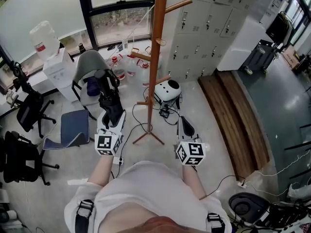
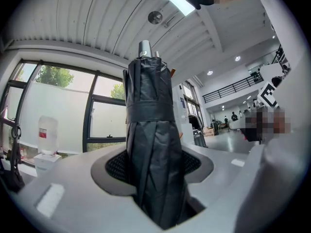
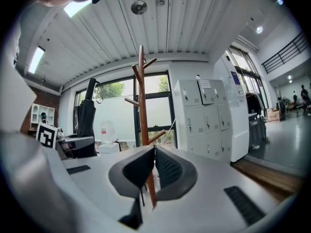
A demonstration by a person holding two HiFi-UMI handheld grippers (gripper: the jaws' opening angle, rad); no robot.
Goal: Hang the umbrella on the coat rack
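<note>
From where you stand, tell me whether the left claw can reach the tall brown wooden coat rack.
Probably yes. The left claw, shut on the folded black umbrella, is near the tall brown wooden coat rack; only thin cables on the floor lie between them.

One umbrella (image 2: 150, 130), one coat rack (image 1: 158, 57), two tongs — left tongs (image 1: 112, 111), right tongs (image 3: 153, 164)

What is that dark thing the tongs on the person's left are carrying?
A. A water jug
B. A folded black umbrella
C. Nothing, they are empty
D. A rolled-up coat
B: in the left gripper view the left tongs are closed on a folded black umbrella, which stands upright between the pads with its strap wrapped round it. It is not yet on the wooden coat rack.
</note>
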